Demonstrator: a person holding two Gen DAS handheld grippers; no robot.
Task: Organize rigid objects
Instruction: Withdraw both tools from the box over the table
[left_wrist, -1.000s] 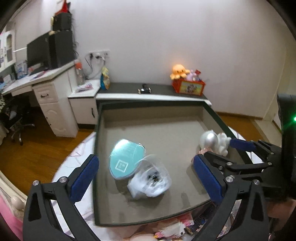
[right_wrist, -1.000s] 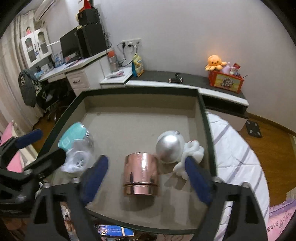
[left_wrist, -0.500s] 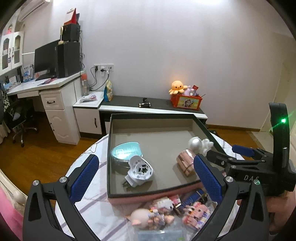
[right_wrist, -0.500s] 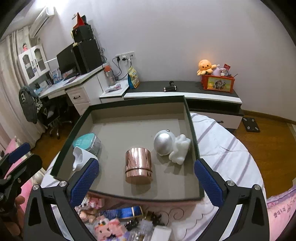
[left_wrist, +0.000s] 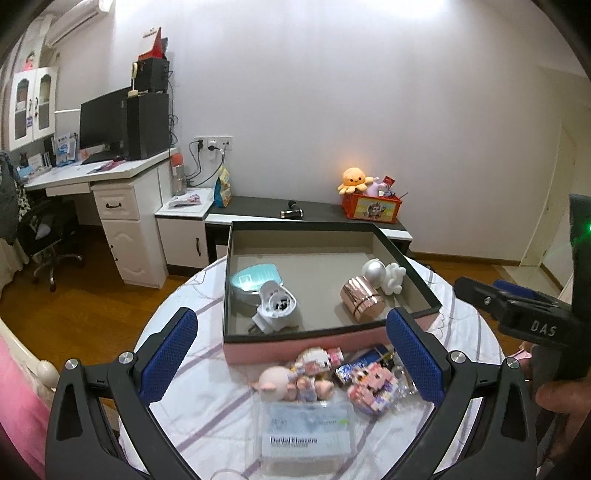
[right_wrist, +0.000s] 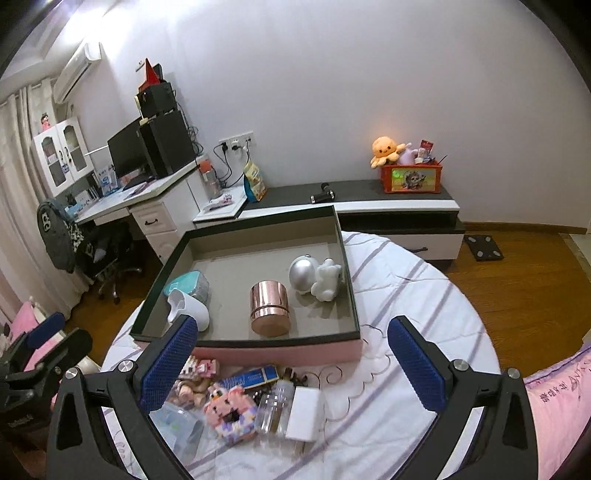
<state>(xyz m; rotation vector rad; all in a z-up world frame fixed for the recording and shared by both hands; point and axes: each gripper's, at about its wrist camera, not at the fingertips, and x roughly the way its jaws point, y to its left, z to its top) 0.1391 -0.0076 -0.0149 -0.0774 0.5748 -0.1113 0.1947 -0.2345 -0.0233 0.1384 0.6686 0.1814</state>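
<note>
A dark-rimmed box with a pink front stands on the round table. In it lie a teal case, a white plug-like device, a copper tin and a silver-and-white astronaut figure. In front of the box lie a pig figure, pink block figures, a blue pack, a clear bottle, a white block and a floss box. My left gripper and right gripper are open, empty, held above these loose items.
The table has a white cloth with purple stripes. Behind it stand a low black-and-white cabinet with an orange toy bin, and a white desk with a monitor. Pink bedding lies to the right.
Both grippers have pulled back and up from the box. The loose items in front of the box have come into view. The box contents have not moved.
</note>
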